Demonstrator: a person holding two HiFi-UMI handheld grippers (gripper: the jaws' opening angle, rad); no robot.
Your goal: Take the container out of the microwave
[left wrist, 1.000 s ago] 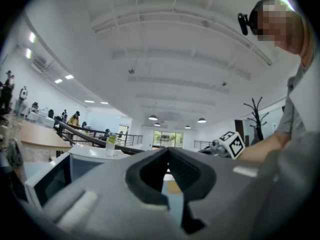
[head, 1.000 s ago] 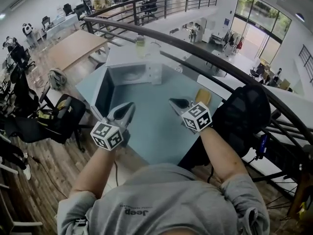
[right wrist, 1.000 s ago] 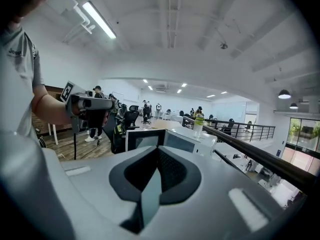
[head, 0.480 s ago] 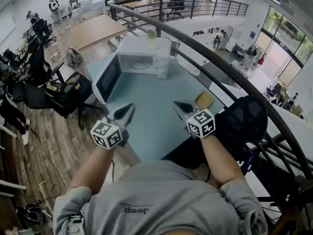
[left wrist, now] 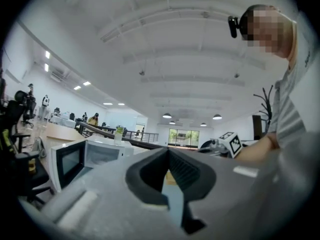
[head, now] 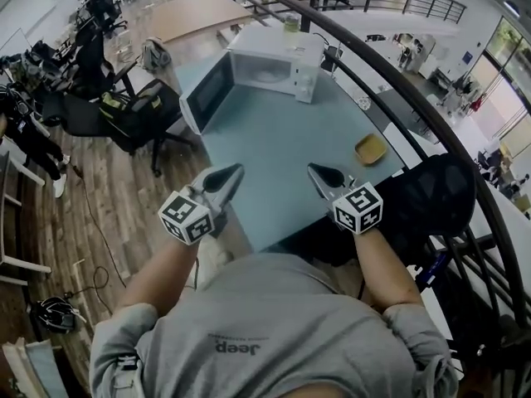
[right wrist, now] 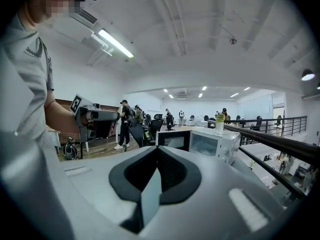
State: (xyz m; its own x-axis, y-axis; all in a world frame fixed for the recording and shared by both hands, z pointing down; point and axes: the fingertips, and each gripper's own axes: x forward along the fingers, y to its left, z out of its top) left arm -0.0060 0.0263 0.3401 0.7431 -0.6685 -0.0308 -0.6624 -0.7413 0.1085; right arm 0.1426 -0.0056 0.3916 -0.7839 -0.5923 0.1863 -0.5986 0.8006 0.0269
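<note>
With left gripper [head: 234, 172] and right gripper [head: 316, 171] both closed and empty, entering the white box-shaped microwave [head: 278, 55] unopened may shove the container rather than grip it.

Brightly and evenly lit from a ceiling strip light [right wrist: 115, 43] and round ceiling lamps [left wrist: 167, 116], with daylight through tall windows [left wrist: 180, 135]. Only faint, soft shadows on the pale blue table [head: 290, 164]. Strongly bowed toward the edges, with black corners in both gripper views. Blurred close up on the left gripper [left wrist: 168, 151] and right gripper [right wrist: 158, 149]; sharper further off.
</note>
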